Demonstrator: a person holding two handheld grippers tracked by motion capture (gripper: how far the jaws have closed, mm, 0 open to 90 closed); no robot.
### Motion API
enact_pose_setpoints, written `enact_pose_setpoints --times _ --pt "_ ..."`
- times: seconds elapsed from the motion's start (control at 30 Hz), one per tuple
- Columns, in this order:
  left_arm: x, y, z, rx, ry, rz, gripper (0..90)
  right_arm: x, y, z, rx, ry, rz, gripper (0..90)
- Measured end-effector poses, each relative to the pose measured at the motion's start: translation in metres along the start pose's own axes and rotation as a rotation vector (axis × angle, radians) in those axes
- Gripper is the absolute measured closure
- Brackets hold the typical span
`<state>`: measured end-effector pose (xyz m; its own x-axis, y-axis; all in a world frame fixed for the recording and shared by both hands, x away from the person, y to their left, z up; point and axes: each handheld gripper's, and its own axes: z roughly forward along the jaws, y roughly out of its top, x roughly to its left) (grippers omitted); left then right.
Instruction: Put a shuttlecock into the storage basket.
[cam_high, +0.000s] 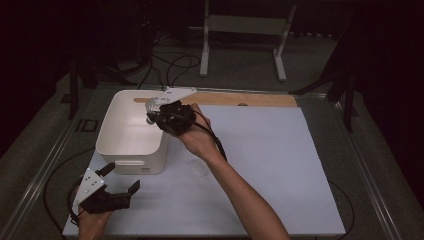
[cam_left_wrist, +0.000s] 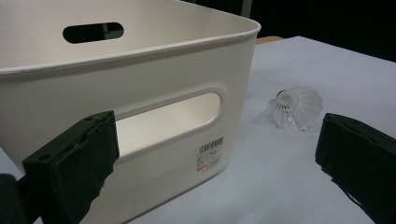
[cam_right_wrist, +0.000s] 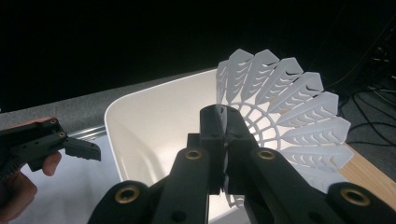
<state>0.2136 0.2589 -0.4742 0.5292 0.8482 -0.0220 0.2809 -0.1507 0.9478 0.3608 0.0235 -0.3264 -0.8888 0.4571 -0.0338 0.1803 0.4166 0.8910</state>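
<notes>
My right gripper (cam_high: 155, 112) hovers over the right rim of a white plastic bin (cam_high: 131, 145), shut on the skirt of a white plastic shuttlecock (cam_high: 151, 105). In the right gripper view the jaws (cam_right_wrist: 226, 128) pinch the shuttlecock's (cam_right_wrist: 285, 107) ribbed skirt, with the bin's inside (cam_right_wrist: 149, 126) below. A second, clear shuttlecock (cam_high: 198, 167) lies on the white sheet right of the bin. My left gripper (cam_high: 121, 178) rests low at the bin's near side, open and holding nothing. Its own view (cam_left_wrist: 215, 154) faces the bin's handle slot (cam_left_wrist: 168, 121) and that shuttlecock (cam_left_wrist: 297, 108).
A white sheet (cam_high: 280, 165) covers the table, with a wooden strip (cam_high: 250, 99) along its far edge. Cables and a white stand (cam_high: 245, 30) sit on the floor beyond. The left gripper (cam_right_wrist: 70, 147) also shows at the left of the right gripper view.
</notes>
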Motion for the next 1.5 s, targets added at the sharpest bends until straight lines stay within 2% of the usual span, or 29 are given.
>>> enact_pose_setpoints --times 0.43,0.5,0.53,0.6,0.63,0.67,0.7,0.77,0.93,1.2,1.5 --pt "0.0 0.0 0.0 -0.003 0.0 0.003 0.0 0.009 0.005 0.014 0.016 0.029 -0.017 88.8" --pt "0.0 0.0 0.0 -0.003 0.0 0.003 0.0 0.009 0.004 0.017 0.018 0.034 -0.007 87.1" --pt "0.0 0.0 0.0 -0.003 0.0 0.002 0.0 0.009 0.004 0.018 0.016 0.039 -0.008 81.6" --pt "0.0 0.0 0.0 -0.003 0.0 0.002 0.0 0.01 0.004 0.019 0.018 0.064 -0.008 57.8" --pt "0.0 0.0 0.0 -0.003 0.0 0.002 0.0 0.01 0.004 0.019 0.018 0.064 -0.008 57.8" --pt "0.0 0.0 0.0 -0.003 -0.001 0.003 0.0 0.01 0.004 0.018 0.02 0.069 -0.006 50.8" --pt "0.0 0.0 0.0 -0.002 -0.001 0.002 0.0 0.007 0.003 0.016 0.011 0.054 0.016 39.9" --pt "0.0 0.0 0.0 0.0 -0.002 0.004 0.0 0.002 0.002 0.012 0.009 0.066 0.042 35.4" --pt "0.0 0.0 0.0 0.003 -0.002 0.007 0.0 -0.005 -0.003 0.004 0.027 0.017 0.059 17.1" --pt "0.0 0.0 0.001 0.005 -0.003 0.007 0.0 -0.012 -0.012 -0.002 0.041 -0.022 0.077 13.2" --pt "0.0 0.0 0.001 0.003 -0.001 0.007 0.0 -0.017 -0.019 -0.004 0.059 -0.028 0.082 13.3"
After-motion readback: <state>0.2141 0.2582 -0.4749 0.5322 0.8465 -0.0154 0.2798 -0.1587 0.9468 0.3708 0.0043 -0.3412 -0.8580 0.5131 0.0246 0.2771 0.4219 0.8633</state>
